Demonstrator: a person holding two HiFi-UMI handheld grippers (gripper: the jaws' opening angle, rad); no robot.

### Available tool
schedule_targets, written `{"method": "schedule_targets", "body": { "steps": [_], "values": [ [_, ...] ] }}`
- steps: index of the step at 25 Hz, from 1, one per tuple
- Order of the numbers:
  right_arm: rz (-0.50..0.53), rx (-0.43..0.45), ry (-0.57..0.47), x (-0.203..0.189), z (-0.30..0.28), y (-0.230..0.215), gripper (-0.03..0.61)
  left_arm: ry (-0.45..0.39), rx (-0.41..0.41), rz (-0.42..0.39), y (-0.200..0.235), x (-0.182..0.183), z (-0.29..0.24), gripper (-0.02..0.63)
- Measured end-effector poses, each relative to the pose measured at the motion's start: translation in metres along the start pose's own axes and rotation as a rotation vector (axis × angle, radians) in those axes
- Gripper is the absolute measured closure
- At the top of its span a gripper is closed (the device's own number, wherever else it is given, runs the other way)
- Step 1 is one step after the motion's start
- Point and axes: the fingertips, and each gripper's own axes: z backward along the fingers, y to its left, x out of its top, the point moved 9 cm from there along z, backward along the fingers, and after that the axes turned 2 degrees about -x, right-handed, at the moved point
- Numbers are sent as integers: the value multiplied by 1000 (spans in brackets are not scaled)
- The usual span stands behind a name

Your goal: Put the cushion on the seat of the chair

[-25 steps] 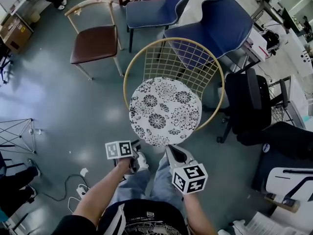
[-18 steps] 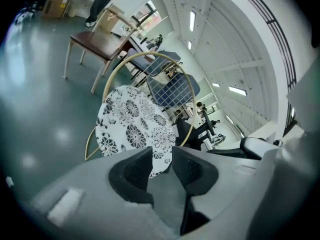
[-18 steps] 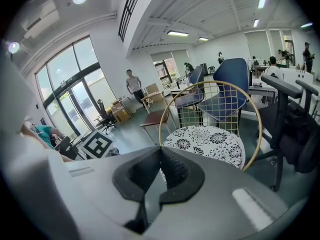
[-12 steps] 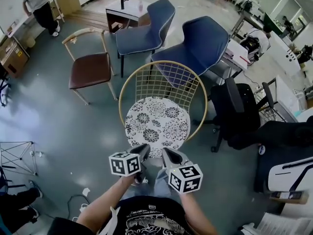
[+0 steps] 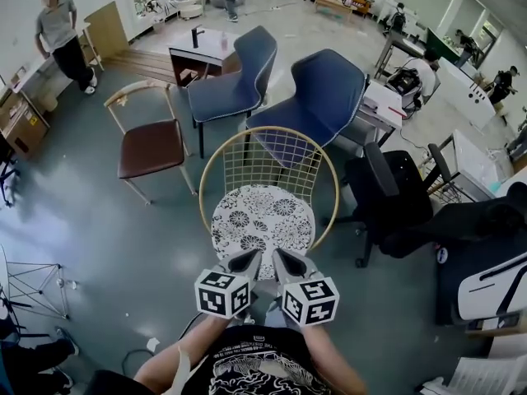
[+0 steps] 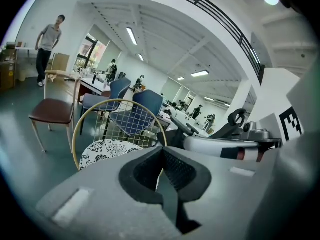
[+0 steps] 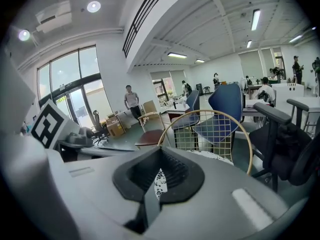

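The round white cushion [image 5: 262,220] with black flower print lies flat on the seat of the gold wire chair [image 5: 268,159]. My left gripper [image 5: 247,262] and right gripper [image 5: 284,262] hover side by side just in front of the cushion's near edge, above it and not touching it. Both are shut with nothing between their jaws. In the left gripper view the cushion [image 6: 107,151] and wire back [image 6: 120,119] sit beyond the closed gripper [image 6: 161,151]. In the right gripper view the cushion [image 7: 212,156] shows past the closed gripper [image 7: 160,151].
A brown wooden chair [image 5: 152,142] stands at the left and two blue chairs [image 5: 235,76] [image 5: 317,93] behind the wire chair. A black office chair [image 5: 395,196] crowds its right side. A person [image 5: 62,35] stands far back left; a wire rack [image 5: 29,290] is at my left.
Both grippers have risen from the cushion's front edge and drawn together. The left gripper rolled upright and its jaws closed empty. The cushion stays on the seat.
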Motion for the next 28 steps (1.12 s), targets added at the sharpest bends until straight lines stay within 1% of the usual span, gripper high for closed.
{"method": "schedule_targets", "body": {
  "steps": [5, 13, 28],
  "values": [
    [28, 1, -25, 7, -1, 4, 580, -10, 24, -46, -6, 4, 3, 618],
    [14, 3, -30, 8, -7, 4, 578, -8, 45, -59, -1, 9, 2, 618],
    [17, 20, -9, 6, -13, 5, 578, -3, 49, -38, 5, 6, 0, 618]
  ]
}}
